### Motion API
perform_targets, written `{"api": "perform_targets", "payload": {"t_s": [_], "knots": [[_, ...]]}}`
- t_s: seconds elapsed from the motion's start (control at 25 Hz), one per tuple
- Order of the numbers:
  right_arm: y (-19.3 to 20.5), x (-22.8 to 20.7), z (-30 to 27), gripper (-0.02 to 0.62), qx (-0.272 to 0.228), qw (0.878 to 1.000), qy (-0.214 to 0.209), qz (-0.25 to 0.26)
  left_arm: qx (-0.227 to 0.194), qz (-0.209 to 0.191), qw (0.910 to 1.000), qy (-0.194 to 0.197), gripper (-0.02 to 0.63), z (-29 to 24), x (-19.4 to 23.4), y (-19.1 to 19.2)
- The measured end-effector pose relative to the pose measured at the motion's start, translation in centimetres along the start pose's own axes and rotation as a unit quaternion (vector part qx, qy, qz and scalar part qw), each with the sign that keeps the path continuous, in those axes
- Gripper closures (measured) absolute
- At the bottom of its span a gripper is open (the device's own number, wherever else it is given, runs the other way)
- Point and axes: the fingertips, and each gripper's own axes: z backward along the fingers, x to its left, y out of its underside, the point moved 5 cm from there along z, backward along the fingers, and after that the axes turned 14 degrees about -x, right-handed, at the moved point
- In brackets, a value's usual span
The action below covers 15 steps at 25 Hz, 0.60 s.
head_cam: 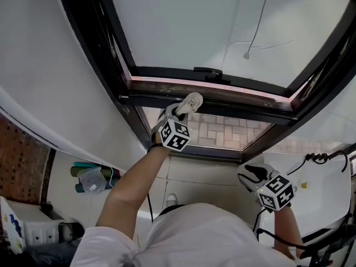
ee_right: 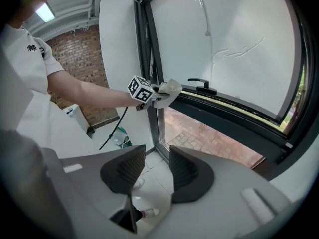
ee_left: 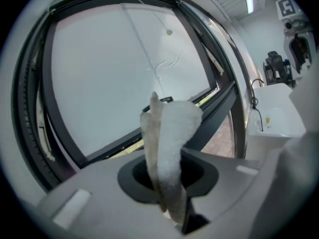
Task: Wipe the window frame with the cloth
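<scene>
A whitish cloth (head_cam: 192, 102) sticks out of my left gripper (head_cam: 179, 115), which is shut on it and holds it against the dark horizontal bar of the window frame (head_cam: 233, 96). In the left gripper view the cloth (ee_left: 169, 148) stands folded between the jaws, in front of the window frame (ee_left: 219, 106). The right gripper view shows the cloth (ee_right: 168, 89) pressed at the left end of the bar, near the black window handle (ee_right: 202, 86). My right gripper (head_cam: 253, 174) hangs lower at the right, away from the frame, open and empty (ee_right: 152, 168).
A white wall (head_cam: 50, 77) runs along the left of the window. A white counter (head_cam: 322, 188) with black cables (head_cam: 317, 159) lies at the right. Bottles and a bag (head_cam: 92, 178) sit on the floor below left. Brick paving (head_cam: 222, 131) shows through the lower pane.
</scene>
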Motion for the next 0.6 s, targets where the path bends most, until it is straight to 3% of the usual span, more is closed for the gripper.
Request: {"api": "perform_targets", "payload": {"t_s": [0.6], "knots": [[-3.7,3.8,-6.4,0.443,0.002,1.0,-0.014,0.007,0.064,-0.044,0.9954,-0.056,0.517,6.5,13.1,8.1]]}}
